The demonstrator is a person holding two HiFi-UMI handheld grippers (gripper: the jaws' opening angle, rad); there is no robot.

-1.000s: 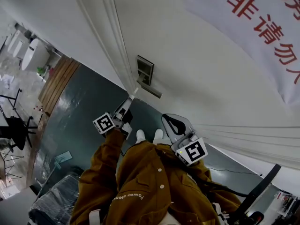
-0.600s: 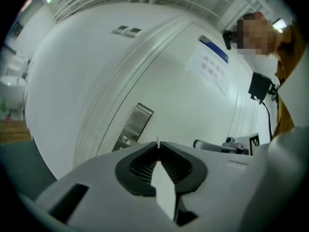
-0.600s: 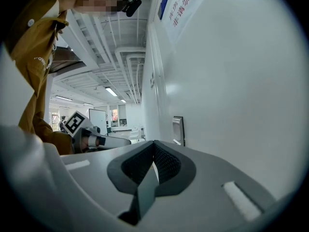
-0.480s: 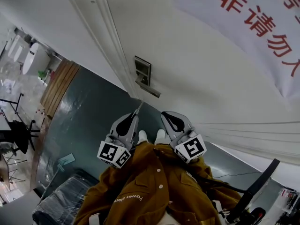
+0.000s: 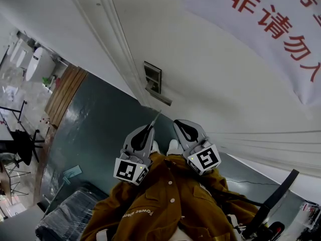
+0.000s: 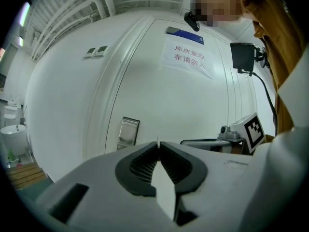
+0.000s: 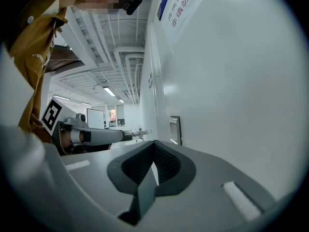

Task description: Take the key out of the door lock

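The steel lock plate (image 5: 153, 77) with its lever handle (image 5: 160, 96) sits on the white door (image 5: 210, 84), ahead of both grippers. My left gripper (image 5: 151, 126) is shut on the key (image 5: 156, 117), a thin sliver that sticks out past its tips toward the lock without touching it. In the left gripper view the key's edge (image 6: 157, 139) pokes out between the closed pads, with the lock plate (image 6: 128, 132) beyond. My right gripper (image 5: 177, 123) is held beside the left one, shut with nothing in it. The right gripper view shows the lock plate (image 7: 175, 128) and the left gripper (image 7: 96, 135).
A white banner with red characters (image 5: 271, 24) hangs on the door at the upper right. The door frame (image 5: 118, 49) runs along the lock's left. Dark green floor (image 5: 95, 119), a wooden platform (image 5: 62, 89) and a black wrapped bundle (image 5: 60, 217) lie to the left.
My left gripper has drawn back from the lock toward the body with the key in it, and now sits next to the right gripper. The right gripper has barely moved.
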